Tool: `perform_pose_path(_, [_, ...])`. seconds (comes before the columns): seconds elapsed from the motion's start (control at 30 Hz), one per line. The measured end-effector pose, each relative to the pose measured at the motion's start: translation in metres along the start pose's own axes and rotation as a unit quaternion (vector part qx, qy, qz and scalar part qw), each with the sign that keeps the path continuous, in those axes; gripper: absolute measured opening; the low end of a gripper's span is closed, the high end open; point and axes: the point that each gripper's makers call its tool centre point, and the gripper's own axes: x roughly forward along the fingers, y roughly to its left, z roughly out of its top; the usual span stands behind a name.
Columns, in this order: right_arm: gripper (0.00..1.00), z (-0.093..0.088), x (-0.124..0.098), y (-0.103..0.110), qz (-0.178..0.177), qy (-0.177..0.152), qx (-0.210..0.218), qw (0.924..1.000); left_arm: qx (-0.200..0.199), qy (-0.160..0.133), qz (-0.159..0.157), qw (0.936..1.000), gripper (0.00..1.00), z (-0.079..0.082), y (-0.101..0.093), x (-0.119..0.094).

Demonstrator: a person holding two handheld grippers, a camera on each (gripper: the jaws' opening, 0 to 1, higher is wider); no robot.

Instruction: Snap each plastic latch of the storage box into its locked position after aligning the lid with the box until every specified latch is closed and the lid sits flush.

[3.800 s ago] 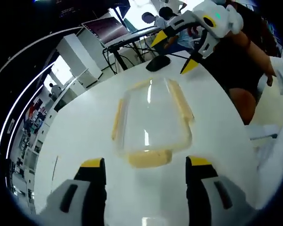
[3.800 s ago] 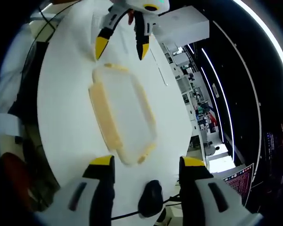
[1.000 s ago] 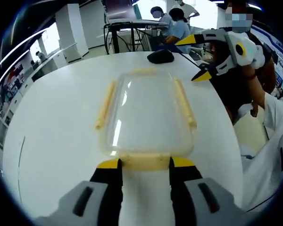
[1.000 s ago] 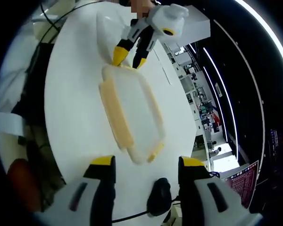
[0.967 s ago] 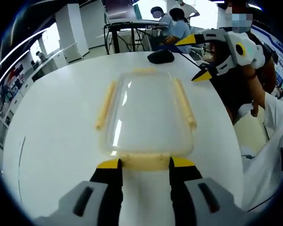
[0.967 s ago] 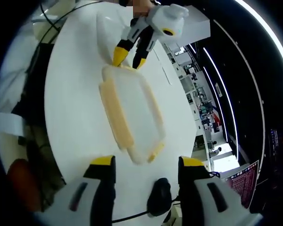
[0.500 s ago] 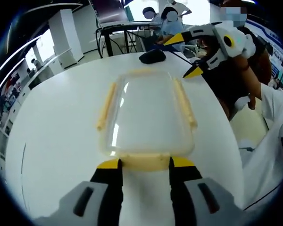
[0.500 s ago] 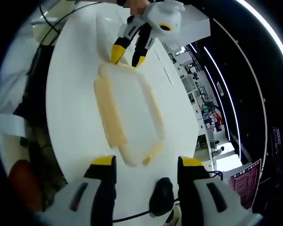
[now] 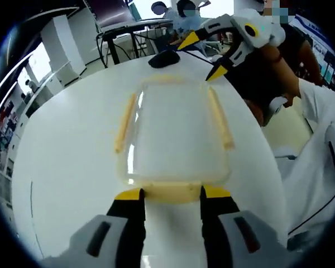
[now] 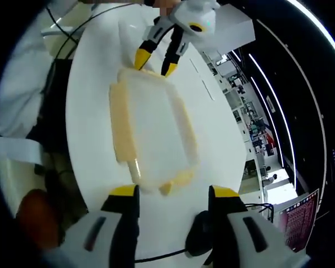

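At near latch (image 9: 170, 191), left claw (image 9: 170, 194)

white round table (image 9: 67, 156), bright window (image 9: 36, 61)

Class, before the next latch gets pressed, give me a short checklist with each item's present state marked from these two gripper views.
1. Lid on storage box, aligned: ok, edges look matched.
2. Left gripper at the near end latch: ok, tips straddle it.
3. Near end latch snapped shut: cannot tell.
4. Right gripper open, near the far end latch: ok, not touching.
5. Long side latches locked: cannot tell.
6. Computer mouse away from the box: ok, apart on the white table.
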Motion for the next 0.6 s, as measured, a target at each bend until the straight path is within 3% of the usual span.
perform_pose_path(0.07, [0.46,-0.001,0.0,0.006,0.019,0.001,0.002,0.9998,0.022,-0.001,0.003,0.9997,0.37,0.0,-0.001,-0.002])
perform_pose_path(0.27, [0.46,-0.006,-0.002,0.013,0.04,0.007,0.007,0.9991,0.042,0.019,-0.006,0.9989,0.37,-0.003,-0.005,-0.004])
perform_pose_path(0.6, [0.44,-0.01,-0.005,0.021,0.096,-0.009,0.039,0.9946,0.081,0.021,-0.03,0.996,0.37,-0.006,-0.014,-0.006])
